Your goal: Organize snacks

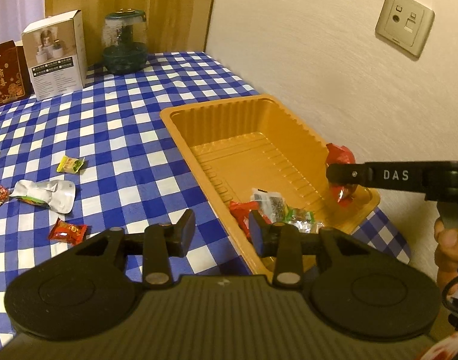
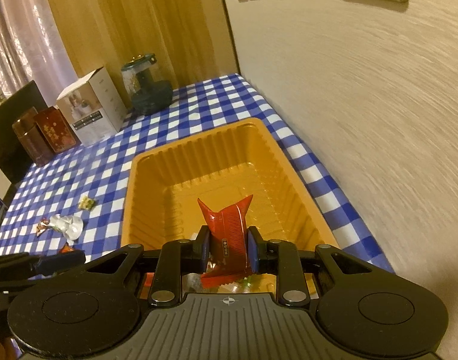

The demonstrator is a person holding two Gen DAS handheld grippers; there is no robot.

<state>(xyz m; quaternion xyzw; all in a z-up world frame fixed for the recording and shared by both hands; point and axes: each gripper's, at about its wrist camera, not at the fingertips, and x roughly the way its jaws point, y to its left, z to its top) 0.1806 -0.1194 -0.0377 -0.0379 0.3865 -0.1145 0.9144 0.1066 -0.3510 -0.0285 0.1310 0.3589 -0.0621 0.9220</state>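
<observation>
Snack packet [image 2: 227, 234], red, crinkled, clamped between pads of right hand-held gripper [image 2: 228, 250], held tilted down over near end of orange tray [image 2: 145, 162]. Left hand-held gripper [image 1: 221, 234] angled down at tray's near left rim, jaws parted, nothing gripped. Several wrapped snacks [image 1: 266, 208] piled in tray's near end. Four packets [image 1: 46, 193] scattered on checkered desk [image 1: 124, 105] left of tray.
</observation>
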